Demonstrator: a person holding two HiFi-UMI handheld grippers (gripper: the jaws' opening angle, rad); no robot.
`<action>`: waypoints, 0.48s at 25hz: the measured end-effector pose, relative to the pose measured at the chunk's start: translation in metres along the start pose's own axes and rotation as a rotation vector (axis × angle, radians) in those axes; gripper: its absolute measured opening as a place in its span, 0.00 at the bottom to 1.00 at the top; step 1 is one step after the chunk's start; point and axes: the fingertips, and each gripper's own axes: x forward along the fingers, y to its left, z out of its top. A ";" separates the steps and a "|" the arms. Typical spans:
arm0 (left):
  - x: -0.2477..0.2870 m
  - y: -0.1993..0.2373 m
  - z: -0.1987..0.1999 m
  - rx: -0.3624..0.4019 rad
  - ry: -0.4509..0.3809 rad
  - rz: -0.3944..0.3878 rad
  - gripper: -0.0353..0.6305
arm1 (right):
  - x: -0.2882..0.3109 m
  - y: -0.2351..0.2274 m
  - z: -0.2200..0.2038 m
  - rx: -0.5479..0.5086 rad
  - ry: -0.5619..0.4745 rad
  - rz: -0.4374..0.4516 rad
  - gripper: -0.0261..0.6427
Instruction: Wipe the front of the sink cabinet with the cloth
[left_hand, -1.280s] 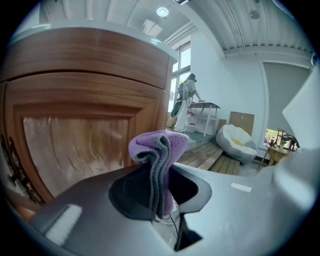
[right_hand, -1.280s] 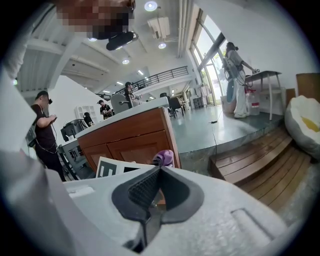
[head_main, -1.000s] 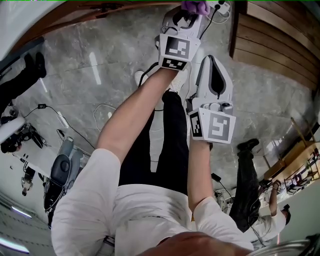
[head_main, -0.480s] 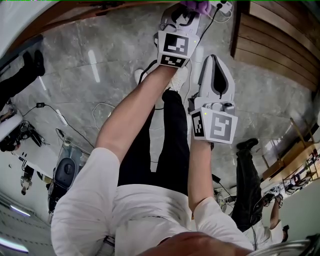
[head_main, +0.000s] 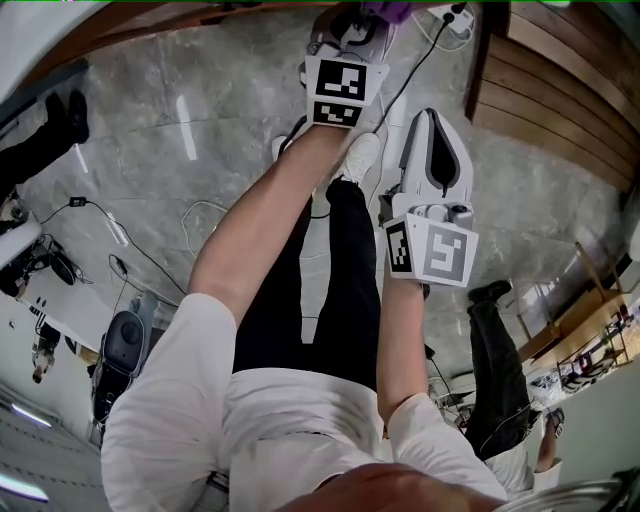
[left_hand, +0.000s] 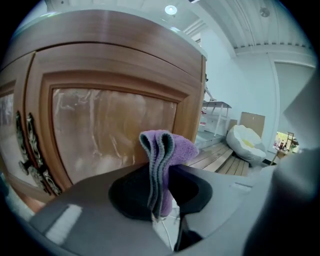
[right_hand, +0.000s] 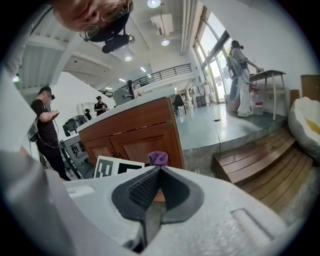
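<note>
Purple cloth (left_hand: 165, 147), folded, stands pinched between the jaws of the left hand-held gripper (left_hand: 160, 185), just in front of the sink cabinet (left_hand: 100, 130) door panel (whether it touches the wood cannot be told). Further right, the right hand-held gripper (right_hand: 155, 180) is well apart from the cabinet, its jaws pressed together on nothing.

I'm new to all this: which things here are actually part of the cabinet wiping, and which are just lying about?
In the job: purple cloth, clamped in the left gripper; wooden cabinet door.
Lying about: white beanbag; wooden steps; right gripper, shut on nothing.
</note>
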 end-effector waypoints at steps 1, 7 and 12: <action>-0.001 0.004 0.000 0.001 -0.001 0.001 0.17 | 0.001 0.003 0.000 -0.002 0.000 0.003 0.03; -0.014 0.031 -0.006 -0.041 0.007 0.039 0.17 | 0.008 0.027 -0.001 -0.015 0.005 0.033 0.03; -0.023 0.051 -0.006 -0.034 0.006 0.062 0.17 | 0.012 0.035 0.001 -0.022 0.005 0.039 0.03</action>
